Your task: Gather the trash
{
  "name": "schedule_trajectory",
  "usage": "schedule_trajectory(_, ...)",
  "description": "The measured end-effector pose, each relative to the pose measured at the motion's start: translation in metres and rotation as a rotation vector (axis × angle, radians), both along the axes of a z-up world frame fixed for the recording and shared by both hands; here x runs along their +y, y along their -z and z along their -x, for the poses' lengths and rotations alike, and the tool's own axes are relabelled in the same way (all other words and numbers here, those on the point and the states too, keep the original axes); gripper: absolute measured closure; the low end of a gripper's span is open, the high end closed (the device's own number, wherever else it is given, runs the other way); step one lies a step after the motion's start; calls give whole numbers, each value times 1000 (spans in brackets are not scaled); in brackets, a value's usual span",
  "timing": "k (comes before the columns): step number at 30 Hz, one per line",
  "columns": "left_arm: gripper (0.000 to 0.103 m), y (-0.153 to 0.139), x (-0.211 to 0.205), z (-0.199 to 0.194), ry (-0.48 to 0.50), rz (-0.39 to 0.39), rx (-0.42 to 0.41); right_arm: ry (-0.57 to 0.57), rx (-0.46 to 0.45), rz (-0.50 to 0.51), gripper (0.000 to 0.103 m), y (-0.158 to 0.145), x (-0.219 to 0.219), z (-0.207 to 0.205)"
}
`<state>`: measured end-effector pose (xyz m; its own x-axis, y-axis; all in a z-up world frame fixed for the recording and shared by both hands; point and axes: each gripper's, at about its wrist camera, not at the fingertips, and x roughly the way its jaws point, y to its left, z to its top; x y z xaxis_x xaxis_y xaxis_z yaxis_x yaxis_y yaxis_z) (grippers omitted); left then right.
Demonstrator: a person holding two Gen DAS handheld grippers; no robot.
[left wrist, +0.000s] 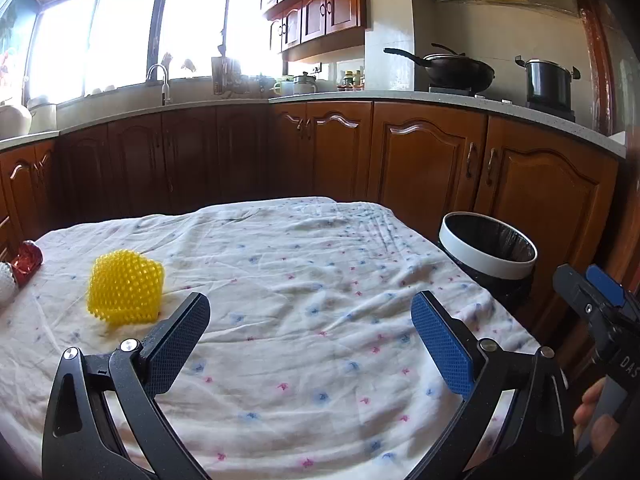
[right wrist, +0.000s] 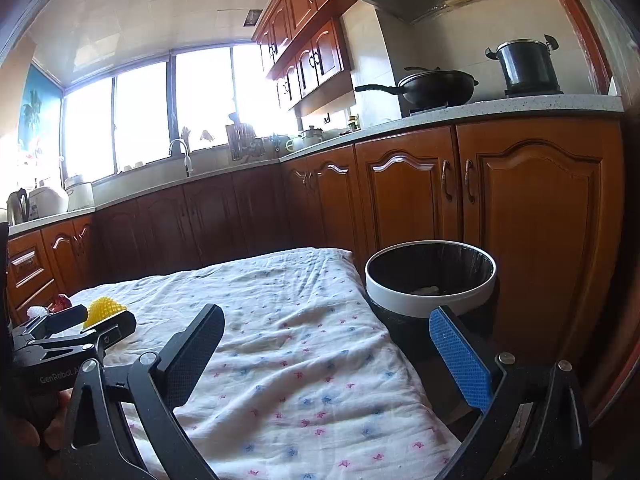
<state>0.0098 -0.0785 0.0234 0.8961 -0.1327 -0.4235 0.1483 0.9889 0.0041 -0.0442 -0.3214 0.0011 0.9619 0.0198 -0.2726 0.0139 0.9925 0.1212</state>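
Note:
A yellow foam fruit net (left wrist: pixel 126 290) lies on the floral tablecloth (left wrist: pixel 320 248), just ahead and to the left of my left gripper (left wrist: pixel 311 300). That gripper is wide open with nothing between its fingers. At the table's far left edge sit a red wrapper (left wrist: pixel 26 260) and a white net (left wrist: pixel 6 284). A black bin with a white rim (right wrist: pixel 430 300) stands off the table's right side, with a pale scrap inside. My right gripper (right wrist: pixel 327 314) hovers open and empty in front of the bin. The yellow net (right wrist: pixel 105 307) shows beyond the left gripper (right wrist: pixel 109 318) in the right wrist view.
Wooden kitchen cabinets (left wrist: pixel 432 160) run close behind the table and the bin (left wrist: pixel 486 246). A wok (left wrist: pixel 456 68) and a pot (left wrist: pixel 548 80) stand on the counter above. The right gripper (left wrist: pixel 578 271) and a hand (left wrist: pixel 592 420) are at the left wrist view's right edge.

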Motion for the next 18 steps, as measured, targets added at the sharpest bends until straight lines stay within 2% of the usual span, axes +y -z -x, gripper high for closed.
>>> schedule_trajectory(18,0,0,2,6,-22,-10,1,-9,10,-8,0,4,2,2)
